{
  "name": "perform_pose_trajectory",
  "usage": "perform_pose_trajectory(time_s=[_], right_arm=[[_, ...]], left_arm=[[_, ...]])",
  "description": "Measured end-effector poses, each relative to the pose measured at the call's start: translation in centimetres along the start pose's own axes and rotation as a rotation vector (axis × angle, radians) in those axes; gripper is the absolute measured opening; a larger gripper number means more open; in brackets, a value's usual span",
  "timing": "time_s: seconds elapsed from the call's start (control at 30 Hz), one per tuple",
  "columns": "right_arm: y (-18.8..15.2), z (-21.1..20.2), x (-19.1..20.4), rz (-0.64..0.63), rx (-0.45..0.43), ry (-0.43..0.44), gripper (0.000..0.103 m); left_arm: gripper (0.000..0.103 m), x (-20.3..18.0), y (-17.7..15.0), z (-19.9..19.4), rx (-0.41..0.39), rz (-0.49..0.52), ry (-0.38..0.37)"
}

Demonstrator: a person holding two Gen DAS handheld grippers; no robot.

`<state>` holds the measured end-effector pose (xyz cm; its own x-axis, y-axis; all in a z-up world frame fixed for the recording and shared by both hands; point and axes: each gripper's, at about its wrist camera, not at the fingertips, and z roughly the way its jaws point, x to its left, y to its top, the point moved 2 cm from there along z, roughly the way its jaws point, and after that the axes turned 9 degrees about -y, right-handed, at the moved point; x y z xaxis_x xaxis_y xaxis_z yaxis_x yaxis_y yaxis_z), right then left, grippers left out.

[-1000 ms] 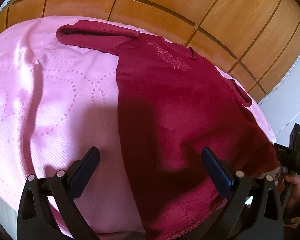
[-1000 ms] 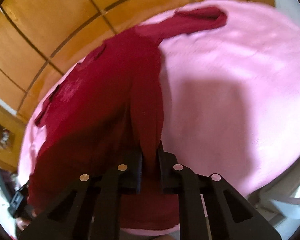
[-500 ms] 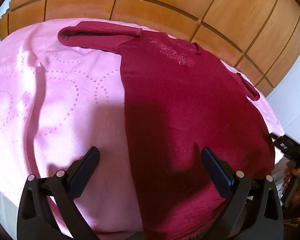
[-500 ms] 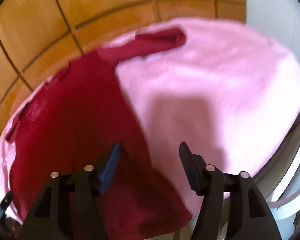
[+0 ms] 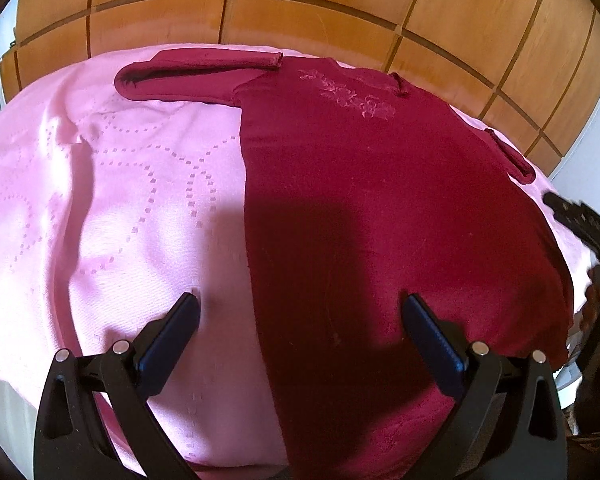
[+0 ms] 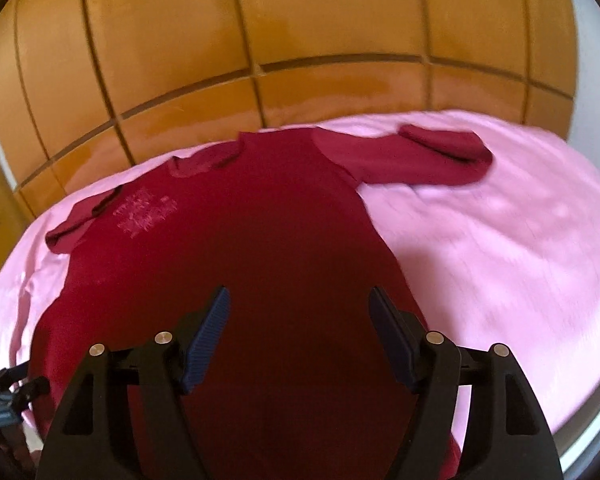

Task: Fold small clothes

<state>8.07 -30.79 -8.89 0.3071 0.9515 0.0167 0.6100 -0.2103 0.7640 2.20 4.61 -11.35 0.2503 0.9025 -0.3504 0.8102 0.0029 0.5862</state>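
Released by the right claw (image 6: 300, 312), shirt (image 5: 380, 208) lies flat; both claws gape.

**Wood panels behind a pink-covered bed**

A wall of orange-brown wooden panels (image 5: 308, 12), split by dark grooves, fills the upper frame in both views. Below it spreads a pink bedspread (image 5: 111, 184) with a dotted woven pattern, sunlit and crossed by shadows. A white wall (image 5: 598, 152) shows at the right edge.
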Motion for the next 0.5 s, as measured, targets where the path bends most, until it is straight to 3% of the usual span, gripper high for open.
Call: perform_pose_trajectory(time_s=[0.3,0.43,0.5], right_arm=[[1.4,5.0,1.0,-0.018,0.054,-0.043,0.071],[0.0,7.6,0.6,-0.022,0.108,-0.058,0.072],[-0.3,7.7,0.7,-0.025,0.085,-0.053,0.074]], left_arm=[[0.101,0.7,0.5,-0.7,-0.031,-0.030,-0.024],[0.101,1.2,1.4,-0.7,-0.042,-0.048,-0.018],[0.101,1.4,2.4,-0.4,-0.043,-0.034,-0.008]])
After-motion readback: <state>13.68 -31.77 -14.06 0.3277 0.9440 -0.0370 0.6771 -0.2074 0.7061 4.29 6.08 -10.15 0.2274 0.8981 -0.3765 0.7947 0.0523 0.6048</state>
